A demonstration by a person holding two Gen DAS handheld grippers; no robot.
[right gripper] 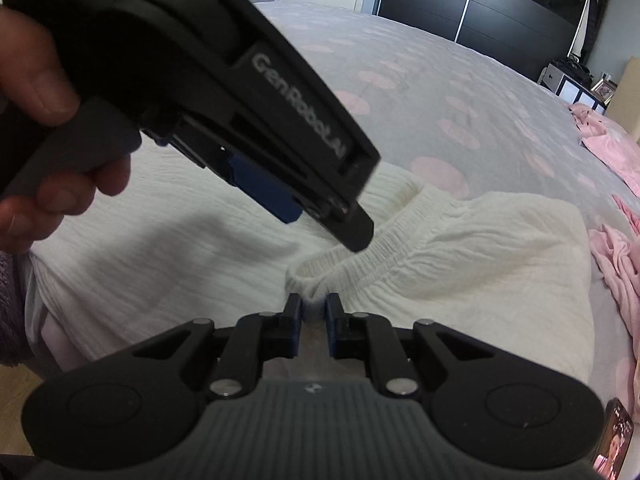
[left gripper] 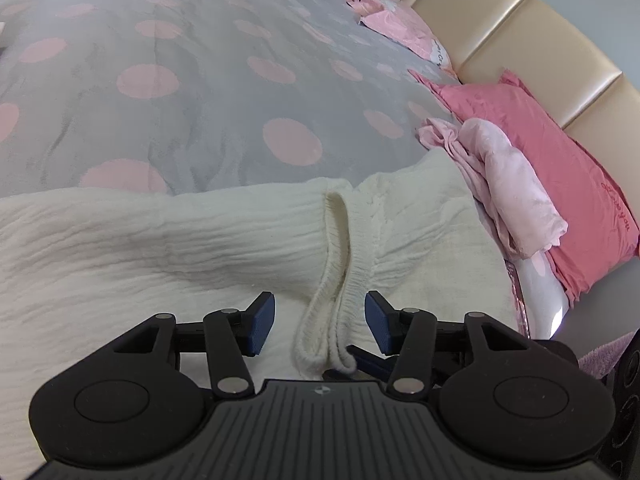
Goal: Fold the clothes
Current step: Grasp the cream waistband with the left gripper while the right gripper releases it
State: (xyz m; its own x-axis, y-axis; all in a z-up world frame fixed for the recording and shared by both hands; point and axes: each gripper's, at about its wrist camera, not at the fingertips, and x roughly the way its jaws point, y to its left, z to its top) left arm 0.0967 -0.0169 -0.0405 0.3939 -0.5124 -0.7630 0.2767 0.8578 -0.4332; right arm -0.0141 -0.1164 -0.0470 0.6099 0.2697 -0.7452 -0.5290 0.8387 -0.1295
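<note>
My right gripper [right gripper: 313, 314] was pinched on the near end of the ribbed neckband [right gripper: 360, 268] of the cream sweater [right gripper: 480, 248], which lay flat on the dotted bedspread [right gripper: 460, 92] across the lower half of the frame. My left gripper [left gripper: 320, 322] stood open astride the same band, which ran up the frame from between its blue pads [left gripper: 262, 320], apparently untouched.
</note>
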